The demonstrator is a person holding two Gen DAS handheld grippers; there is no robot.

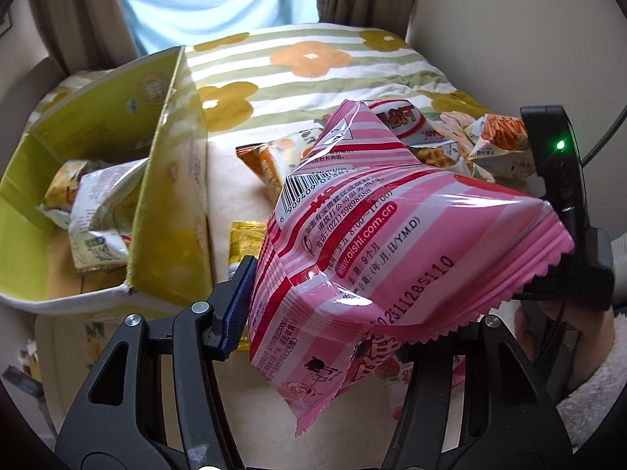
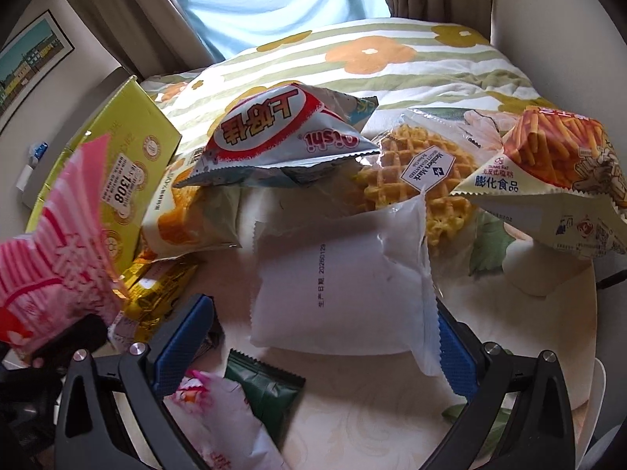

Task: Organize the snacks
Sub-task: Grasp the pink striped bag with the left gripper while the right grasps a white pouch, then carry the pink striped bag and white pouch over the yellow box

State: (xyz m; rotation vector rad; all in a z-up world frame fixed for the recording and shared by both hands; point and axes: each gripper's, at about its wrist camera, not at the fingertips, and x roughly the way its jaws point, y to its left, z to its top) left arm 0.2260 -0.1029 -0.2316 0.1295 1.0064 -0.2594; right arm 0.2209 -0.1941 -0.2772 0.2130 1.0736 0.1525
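My left gripper (image 1: 317,297) is shut on a pink striped snack bag (image 1: 372,235) and holds it off the surface; only the left blue pad (image 1: 235,305) shows, the other is behind the bag. To its left stands an open green cardboard box (image 1: 164,196) with a few packets (image 1: 98,219) inside. In the right wrist view my right gripper (image 2: 319,344) is open over the snack pile. A white packet (image 2: 341,286) lies between its blue pads (image 2: 184,337), and the packet's crimped edge overlaps the right one. The pink bag (image 2: 58,235) shows blurred at far left.
Around the white packet lie an Oishi bag (image 2: 282,133), a waffle packet (image 2: 423,172), a fries-stick bag (image 2: 548,164), an orange packet (image 2: 184,215), a gold packet (image 2: 156,293) and a dark green packet (image 2: 270,391). A flowered striped quilt (image 2: 372,58) lies behind, below a curtained window.
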